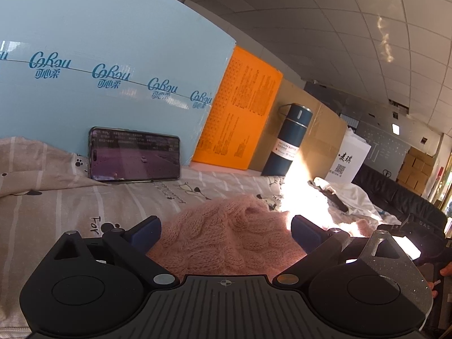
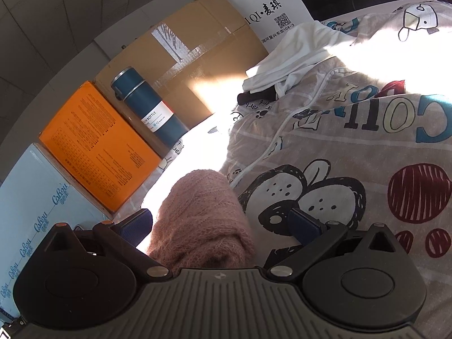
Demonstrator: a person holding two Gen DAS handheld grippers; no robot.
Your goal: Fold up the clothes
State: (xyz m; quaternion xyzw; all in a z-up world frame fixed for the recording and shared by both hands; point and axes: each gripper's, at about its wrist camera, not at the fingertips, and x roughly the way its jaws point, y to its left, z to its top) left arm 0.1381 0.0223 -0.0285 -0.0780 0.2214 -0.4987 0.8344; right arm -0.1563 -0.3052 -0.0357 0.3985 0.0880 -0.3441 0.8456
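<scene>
Both grippers spread wide, gripping nothing. Pink knitted sweater [image 1: 226, 234] bunched on cartoon-print bedsheet [image 1: 118, 206], between left gripper [image 1: 226, 230] fingers; right gripper [image 2: 221, 223] also straddles it, nearer its left finger.

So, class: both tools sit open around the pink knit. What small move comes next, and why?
Probably shut the left tool and right tool on the pink sweater: knit already lies between each open pair of fingers, ungripped.
</scene>
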